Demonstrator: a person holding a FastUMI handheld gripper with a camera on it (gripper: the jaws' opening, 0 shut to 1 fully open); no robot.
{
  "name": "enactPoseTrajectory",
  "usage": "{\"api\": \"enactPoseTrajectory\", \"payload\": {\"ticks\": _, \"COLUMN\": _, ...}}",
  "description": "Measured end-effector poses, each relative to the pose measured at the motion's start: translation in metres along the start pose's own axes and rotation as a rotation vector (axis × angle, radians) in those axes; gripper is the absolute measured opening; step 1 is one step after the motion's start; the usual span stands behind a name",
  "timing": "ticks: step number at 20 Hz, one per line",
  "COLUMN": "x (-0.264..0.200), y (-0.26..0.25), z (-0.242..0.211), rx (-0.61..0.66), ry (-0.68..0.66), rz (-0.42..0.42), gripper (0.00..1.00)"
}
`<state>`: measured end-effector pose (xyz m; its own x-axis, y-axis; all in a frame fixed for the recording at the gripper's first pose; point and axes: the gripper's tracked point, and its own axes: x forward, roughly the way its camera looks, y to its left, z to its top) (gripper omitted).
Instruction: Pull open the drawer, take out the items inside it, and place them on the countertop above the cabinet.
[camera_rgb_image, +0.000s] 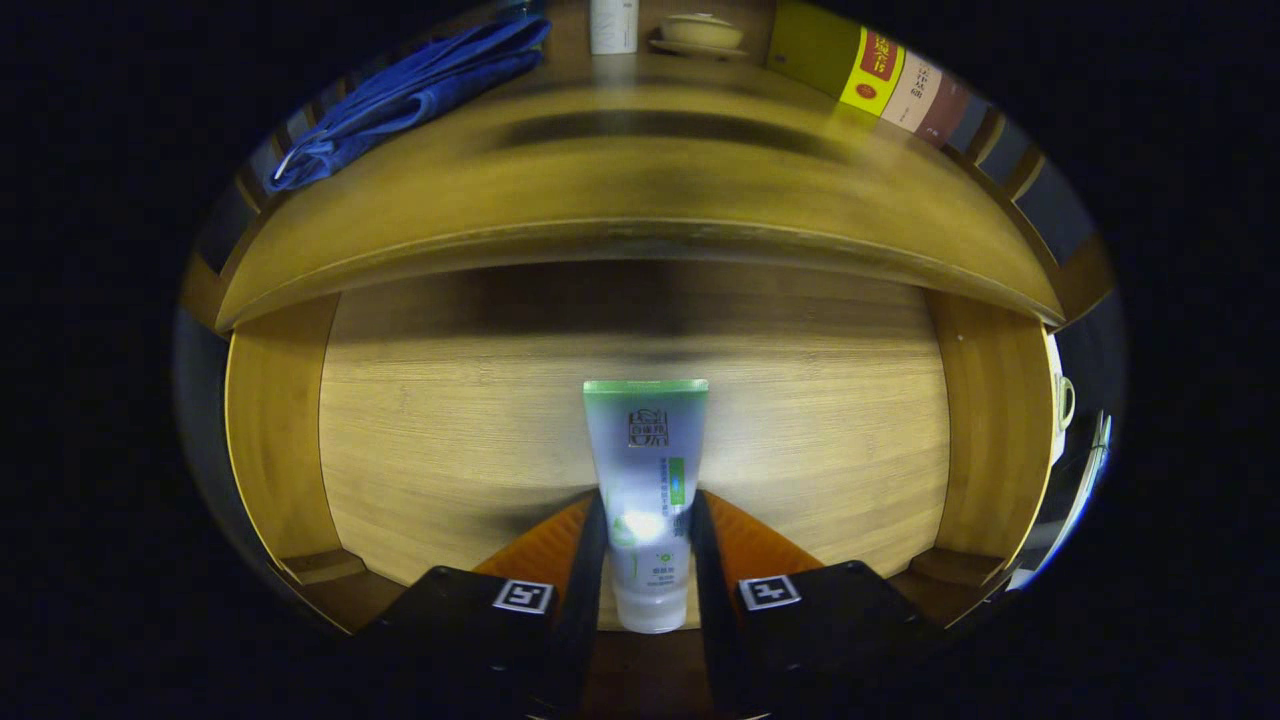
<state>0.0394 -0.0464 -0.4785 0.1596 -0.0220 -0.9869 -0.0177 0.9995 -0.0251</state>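
Gripper view: the gripper (648, 545) is clenching a tube (645, 470), with both fingers pressing on its lower body, 1 on each side. The tube is pointing forward, its flat green crimped end ahead of the fingertips and its cap end back between the fingers. It is sitting over the open drawer (430, 420), whose wooden floor is spreading out below and beyond it; whether it is touching that floor I cannot tell.

To do this step well, I judge the tube should be lifted straight up until it is clearing the front lip of the tabletop (640, 190) above the drawer, then carried forward and set down flat on a bare patch, with the squeeze kept gentle because the tube looks soft.

The drawer floor is showing nothing besides the tube. On the tabletop, a blue cloth (420, 90) is lying to the left, a white container (613, 25) and a lidded bowl (700, 32) are standing at the back, and books (880, 75) are sitting to the right.
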Motion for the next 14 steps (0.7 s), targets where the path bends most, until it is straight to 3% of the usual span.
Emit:
{"api": "enactPoseTrajectory", "payload": {"ticks": 4, "x": -0.036, "y": -0.01, "z": 0.038, "rx": -0.024, "ry": -0.023, "rz": -0.006, "gripper": 0.53}}
{"api": "enactPoseTrajectory", "payload": {"ticks": 5, "x": -0.029, "y": 0.007, "z": -0.026, "rx": -0.027, "ry": -0.029, "rz": -0.005, "gripper": 0.53}}
{"api": "enactPoseTrajectory", "payload": {"ticks": 6, "x": -0.029, "y": -0.019, "z": 0.008, "rx": -0.024, "ry": -0.038, "rz": -0.004, "gripper": 0.53}}
{"api": "enactPoseTrajectory", "payload": {"ticks": 7, "x": -0.05, "y": -0.014, "z": 0.035, "rx": -0.017, "ry": -0.048, "rz": -0.009, "gripper": 0.53}}
{"api": "enactPoseTrajectory", "payload": {"ticks": 14, "x": -0.09, "y": -0.02, "z": 0.048, "rx": -0.042, "ry": -0.105, "rz": -0.028, "gripper": 0.51}}
